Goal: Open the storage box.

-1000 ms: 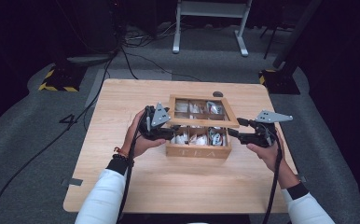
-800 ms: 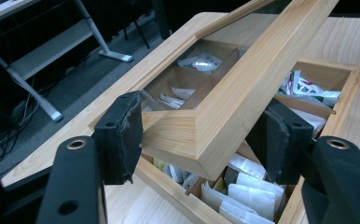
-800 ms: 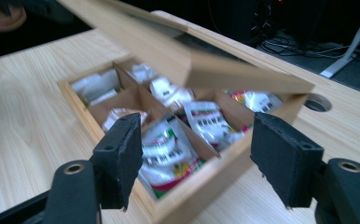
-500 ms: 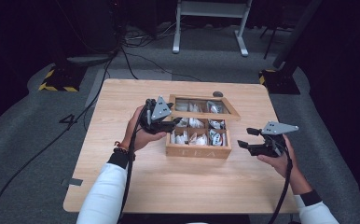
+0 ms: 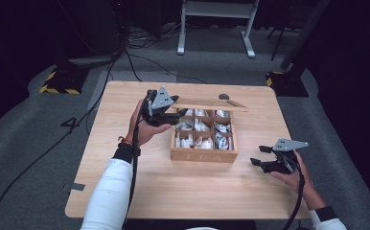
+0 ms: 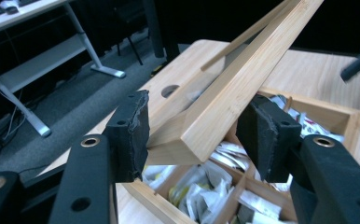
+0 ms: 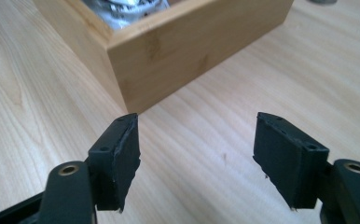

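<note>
The high view looks forward and down on the desk (image 5: 140,191) from afar, while both gripper views sit close, sharing the wooden compartment box (image 5: 203,155).

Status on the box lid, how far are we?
Done: the lid is raised off the box, and the packets inside show. In hand: the left gripper grips the lid's corner after its jaws have just been closing. The right gripper stands open above the table by the box corner. Left: probably swinging the lid fully back.

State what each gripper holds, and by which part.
The left gripper clamps the wooden box's lid by its front corner, lifting it. The right gripper holds nothing.
</note>
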`<state>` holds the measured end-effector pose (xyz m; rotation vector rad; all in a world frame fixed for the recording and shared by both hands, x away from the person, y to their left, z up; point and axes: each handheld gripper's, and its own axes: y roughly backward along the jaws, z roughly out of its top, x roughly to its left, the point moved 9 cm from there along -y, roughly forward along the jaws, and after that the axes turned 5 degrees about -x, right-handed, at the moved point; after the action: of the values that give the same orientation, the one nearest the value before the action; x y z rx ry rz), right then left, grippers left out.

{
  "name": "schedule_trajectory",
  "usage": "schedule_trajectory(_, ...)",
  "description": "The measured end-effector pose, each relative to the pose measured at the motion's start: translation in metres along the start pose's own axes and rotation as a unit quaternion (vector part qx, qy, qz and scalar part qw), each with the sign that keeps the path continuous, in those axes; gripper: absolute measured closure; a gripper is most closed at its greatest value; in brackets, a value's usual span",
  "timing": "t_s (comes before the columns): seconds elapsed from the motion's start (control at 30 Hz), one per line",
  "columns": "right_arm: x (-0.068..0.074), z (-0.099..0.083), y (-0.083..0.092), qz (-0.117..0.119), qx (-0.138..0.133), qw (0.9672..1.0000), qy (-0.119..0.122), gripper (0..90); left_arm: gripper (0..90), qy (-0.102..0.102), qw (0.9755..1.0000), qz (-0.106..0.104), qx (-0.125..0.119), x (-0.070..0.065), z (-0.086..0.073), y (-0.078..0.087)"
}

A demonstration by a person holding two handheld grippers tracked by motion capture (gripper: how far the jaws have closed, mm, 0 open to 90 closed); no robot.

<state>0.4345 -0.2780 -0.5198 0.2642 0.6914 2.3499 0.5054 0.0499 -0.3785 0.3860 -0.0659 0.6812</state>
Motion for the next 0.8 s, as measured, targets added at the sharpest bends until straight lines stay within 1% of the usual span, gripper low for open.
schedule_trajectory(0.03,0.000,-0.004,0.000,0.001,0.004,1.0000,-0.002,31.2,44.7,0.002,1.0000,0.000,-0.001,0.001,0.001,0.000)
schedule_trajectory(0.07,-0.002,-0.007,0.000,-0.006,0.009,0.9999,0.003,31.2,44.7,0.003,1.0000,0.000,-0.002,0.003,0.003,-0.001)
schedule_trajectory(0.13,-0.003,-0.013,0.001,-0.010,0.014,0.9998,0.006,30.3,45.1,0.003,1.0000,0.000,-0.003,0.005,0.005,-0.001)
schedule_trajectory(0.23,-0.006,-0.019,0.003,-0.021,0.022,0.9994,0.019,29.6,45.7,0.007,1.0000,0.000,-0.007,0.010,0.009,-0.003)
schedule_trajectory(0.3,-0.006,-0.023,0.004,-0.015,0.021,0.9996,0.014,29.6,45.8,0.011,0.9999,0.003,-0.010,0.013,0.012,-0.004)
schedule_trajectory(0.43,-0.008,-0.031,0.003,-0.012,0.026,0.9996,0.007,29.6,46.1,0.016,0.9997,0.004,-0.015,0.021,0.018,-0.007)
schedule_trajectory(0.53,-0.009,-0.035,0.002,-0.005,0.022,0.9997,-0.007,29.7,46.2,0.025,0.9995,0.005,-0.019,0.026,0.022,-0.009)
schedule_trajectory(0.67,-0.011,-0.039,-0.003,-0.006,0.026,0.9995,-0.013,30.5,46.7,0.031,0.9993,0.003,-0.022,0.033,0.027,-0.012)
schedule_trajectory(0.7,-0.011,-0.038,-0.005,-0.009,0.021,0.9997,-0.012,30.6,47.2,0.031,0.9993,0.002,-0.022,0.034,0.028,-0.013)
schedule_trajectory(0.77,-0.011,-0.037,-0.005,-0.008,0.020,0.9997,-0.011,30.6,47.2,0.036,0.9990,0.006,-0.024,0.038,0.031,-0.015)
schedule_trajectory(0.8,-0.010,-0.038,-0.006,-0.008,0.021,0.9997,-0.011,30.6,47.4,0.034,0.9991,0.007,-0.023,0.040,0.032,-0.016)
